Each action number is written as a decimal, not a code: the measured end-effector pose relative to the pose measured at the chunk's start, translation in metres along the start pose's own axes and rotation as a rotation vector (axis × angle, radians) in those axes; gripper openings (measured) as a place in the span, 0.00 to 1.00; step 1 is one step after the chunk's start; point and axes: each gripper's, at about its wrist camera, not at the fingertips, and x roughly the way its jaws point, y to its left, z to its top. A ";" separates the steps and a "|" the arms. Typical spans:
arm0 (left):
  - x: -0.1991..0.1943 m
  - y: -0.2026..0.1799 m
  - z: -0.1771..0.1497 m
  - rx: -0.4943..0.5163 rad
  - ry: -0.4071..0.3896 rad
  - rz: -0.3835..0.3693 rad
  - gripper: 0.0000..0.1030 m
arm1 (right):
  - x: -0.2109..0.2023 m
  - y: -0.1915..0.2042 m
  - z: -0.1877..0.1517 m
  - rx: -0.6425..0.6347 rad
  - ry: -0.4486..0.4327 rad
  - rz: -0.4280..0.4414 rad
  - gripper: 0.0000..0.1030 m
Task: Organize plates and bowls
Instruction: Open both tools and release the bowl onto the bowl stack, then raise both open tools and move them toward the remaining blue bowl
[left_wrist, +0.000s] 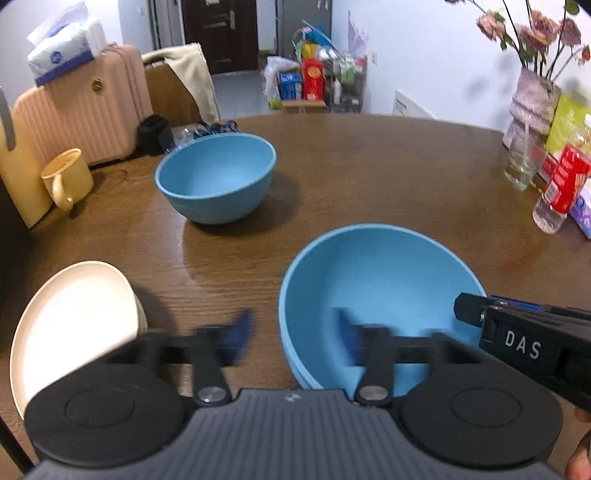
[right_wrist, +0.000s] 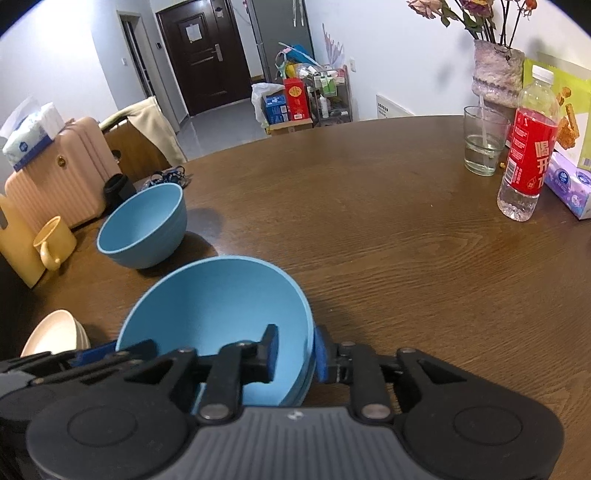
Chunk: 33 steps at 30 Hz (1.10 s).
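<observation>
A stack of blue bowls (left_wrist: 380, 280) (right_wrist: 218, 306) sits on the brown table (right_wrist: 388, 240) right in front of me. My left gripper (left_wrist: 293, 332) is open and straddles the stack's left rim, with one blurred finger outside and one inside. My right gripper (right_wrist: 295, 352) straddles the right rim; its inner pad (right_wrist: 271, 350) stands a little off the wall, so it is open. Its tip (left_wrist: 469, 310) shows in the left wrist view. Another blue bowl (left_wrist: 216, 177) (right_wrist: 144, 225) stands alone farther back on the left. Cream plates (left_wrist: 74, 325) (right_wrist: 55, 332) lie at the near left.
A yellow mug (left_wrist: 66, 179) and a pink suitcase (left_wrist: 81, 110) stand at the left edge. At the far right are a glass (right_wrist: 484, 146), a red-labelled bottle (right_wrist: 530, 147), a flower vase (right_wrist: 496, 74) and a purple tissue box (right_wrist: 570, 188).
</observation>
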 end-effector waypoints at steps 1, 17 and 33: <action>-0.003 0.001 -0.001 -0.002 -0.020 0.002 0.80 | -0.002 -0.002 0.000 0.006 -0.008 0.001 0.31; -0.045 0.031 -0.014 -0.096 -0.199 -0.024 1.00 | -0.021 -0.022 -0.016 0.050 -0.105 0.023 1.00; -0.076 0.042 -0.044 -0.096 -0.305 -0.032 1.00 | -0.050 -0.022 -0.042 0.088 -0.225 0.084 1.00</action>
